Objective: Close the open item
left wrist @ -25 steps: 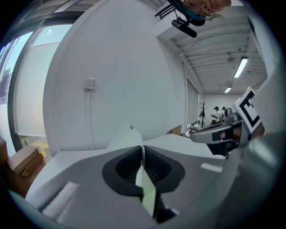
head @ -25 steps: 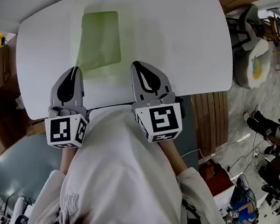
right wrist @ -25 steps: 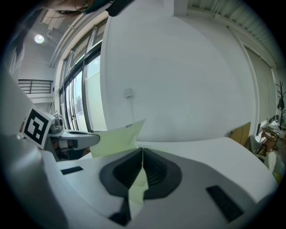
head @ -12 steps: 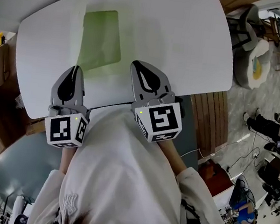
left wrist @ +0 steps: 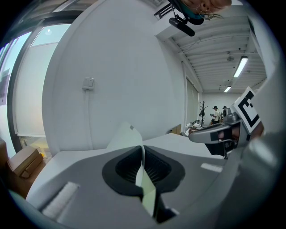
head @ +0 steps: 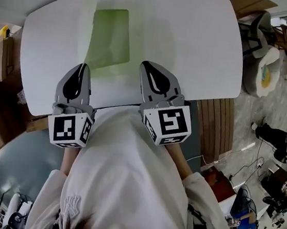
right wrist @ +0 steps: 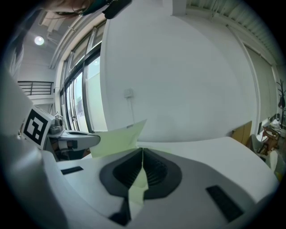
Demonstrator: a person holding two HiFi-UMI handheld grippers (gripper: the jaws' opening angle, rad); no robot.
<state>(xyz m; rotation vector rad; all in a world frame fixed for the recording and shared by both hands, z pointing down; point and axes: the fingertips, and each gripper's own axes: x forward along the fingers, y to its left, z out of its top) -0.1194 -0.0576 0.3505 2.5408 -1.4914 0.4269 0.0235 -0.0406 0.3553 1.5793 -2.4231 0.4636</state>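
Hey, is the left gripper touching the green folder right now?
Touching. In its own view, the left gripper has its jaws shut on a thin edge of the folder, and the sheet runs up between them.

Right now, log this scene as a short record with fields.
table: white, bears the folder
folder: green, open, lower leaf flat on the table
cover: pale, translucent, raised along the folder's left edge
left tongs: shut on a thin pale sheet, apparently the cover's near edge
right tongs: shut on a pale green leaf of the folder
task state: folder not yet closed
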